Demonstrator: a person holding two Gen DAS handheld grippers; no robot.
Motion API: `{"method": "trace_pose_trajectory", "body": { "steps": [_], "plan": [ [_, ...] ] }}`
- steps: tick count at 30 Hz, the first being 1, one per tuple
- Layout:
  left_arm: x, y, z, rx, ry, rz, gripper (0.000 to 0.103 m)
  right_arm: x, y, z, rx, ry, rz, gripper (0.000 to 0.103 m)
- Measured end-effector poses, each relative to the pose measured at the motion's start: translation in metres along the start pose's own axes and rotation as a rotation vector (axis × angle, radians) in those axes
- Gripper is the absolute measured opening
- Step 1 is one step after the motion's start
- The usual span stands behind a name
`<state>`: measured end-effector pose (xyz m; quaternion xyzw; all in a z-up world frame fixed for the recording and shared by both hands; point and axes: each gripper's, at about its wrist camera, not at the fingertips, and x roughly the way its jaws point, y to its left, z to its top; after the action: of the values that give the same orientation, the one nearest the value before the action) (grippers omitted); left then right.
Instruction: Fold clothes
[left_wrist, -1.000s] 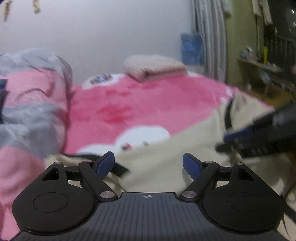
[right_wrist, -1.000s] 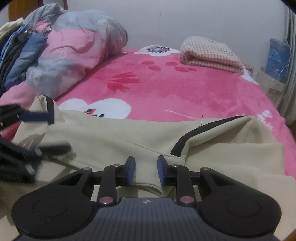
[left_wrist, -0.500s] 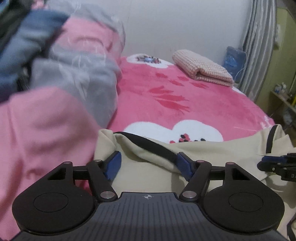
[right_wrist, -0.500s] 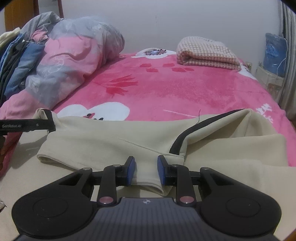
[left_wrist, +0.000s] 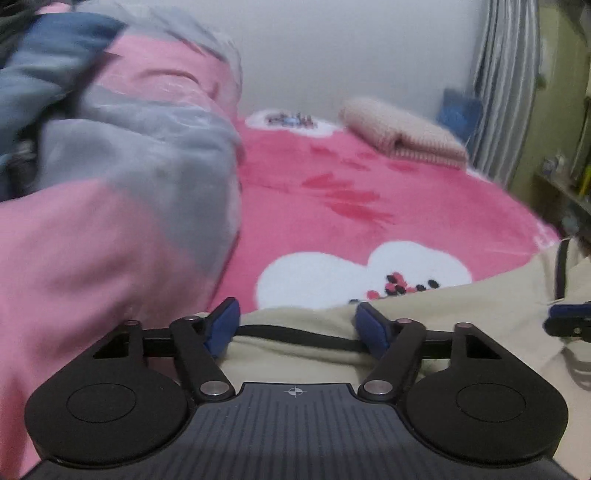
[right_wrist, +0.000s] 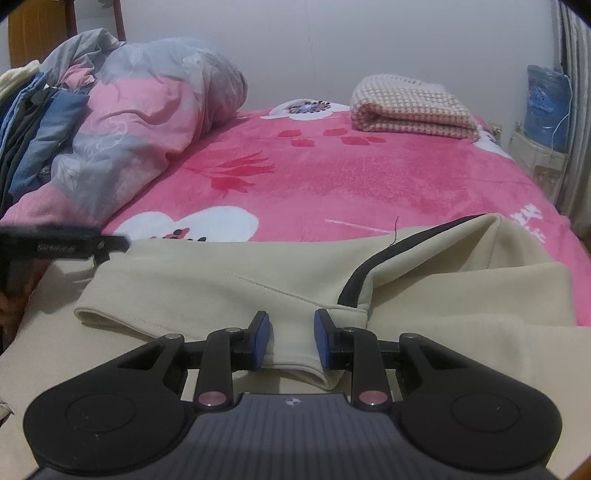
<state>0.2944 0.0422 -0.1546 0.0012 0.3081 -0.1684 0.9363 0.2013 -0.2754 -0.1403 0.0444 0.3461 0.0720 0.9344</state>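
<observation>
Cream fabric with a black stripe, the garment (right_wrist: 221, 280) lies spread across the near part of the bed (right_wrist: 369, 177), on its pink fleece cover. At the garment's left end the left gripper (left_wrist: 295, 325) has its jaws wide apart, the black-trimmed edge lying between its blue pads (left_wrist: 221, 325) with neither visibly pressing it, and a bunched pink and grey duvet (left_wrist: 110, 184) is just beside it. Nearer the middle, the right gripper (right_wrist: 291, 343) is partly closed, a folded hem between its pads without clear contact.
</observation>
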Motion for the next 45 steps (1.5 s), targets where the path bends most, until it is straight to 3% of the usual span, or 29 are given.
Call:
{"method": "trace_pose_trajectory", "body": {
  "steps": [4,6,8,12,14,17,20,21,24,26,30,33,35,37,38,41,45],
  "plan": [
    [-0.022,-0.013,0.003,0.022,-0.043,0.05,0.074,0.0,-0.004,-0.002,0.011,-0.013,0.016,0.028],
    [-0.032,-0.026,0.008,0.04,-0.112,0.072,0.084,-0.001,-0.004,-0.002,0.018,-0.015,0.017,0.028],
    [-0.043,-0.045,0.01,0.087,-0.167,0.045,0.091,-0.003,-0.004,-0.001,0.022,-0.016,0.017,0.028],
    [-0.036,-0.081,0.008,0.196,-0.118,-0.045,0.095,-0.015,-0.01,0.009,0.065,-0.033,0.038,0.028],
    [-0.025,-0.096,0.002,0.253,-0.072,-0.06,0.095,-0.028,-0.018,0.021,0.102,-0.091,0.035,0.028],
    [-0.018,-0.097,-0.004,0.257,-0.043,-0.05,0.092,-0.033,-0.031,0.042,0.127,-0.154,-0.018,0.028],
    [-0.011,-0.098,-0.01,0.257,-0.015,-0.041,0.093,-0.007,-0.049,0.049,0.103,-0.092,-0.083,0.027],
    [-0.009,-0.098,-0.012,0.258,-0.006,-0.037,0.094,0.009,-0.055,0.044,0.091,-0.03,-0.132,0.02],
    [-0.006,-0.095,-0.015,0.241,0.013,-0.036,0.097,0.019,-0.086,0.033,0.228,-0.019,-0.087,0.008],
    [-0.006,-0.094,-0.016,0.23,0.019,-0.036,0.098,0.008,-0.094,0.038,0.327,-0.031,-0.075,0.008],
    [-0.007,-0.094,-0.019,0.216,0.022,-0.035,0.1,-0.023,-0.073,0.045,0.286,-0.064,-0.068,0.01],
    [-0.007,-0.094,-0.019,0.21,0.021,-0.034,0.1,-0.037,-0.051,0.046,0.249,-0.038,0.032,0.01],
    [-0.006,-0.096,-0.019,0.218,0.023,-0.021,0.102,-0.031,-0.025,0.04,0.148,0.01,0.058,0.01],
    [-0.005,-0.099,-0.019,0.226,0.025,-0.007,0.103,-0.007,-0.008,0.028,0.042,0.116,0.001,0.01],
    [-0.005,-0.1,-0.018,0.233,0.027,-0.001,0.103,0.003,-0.004,0.019,-0.003,0.118,-0.019,0.009],
    [-0.011,-0.103,-0.013,0.256,0.035,0.022,0.101,-0.006,-0.008,0.031,0.094,0.133,-0.034,0.009],
    [-0.043,-0.108,-0.004,0.286,0.04,0.039,0.101,-0.068,-0.008,0.037,0.151,0.057,-0.009,0.011]
  ]
}}
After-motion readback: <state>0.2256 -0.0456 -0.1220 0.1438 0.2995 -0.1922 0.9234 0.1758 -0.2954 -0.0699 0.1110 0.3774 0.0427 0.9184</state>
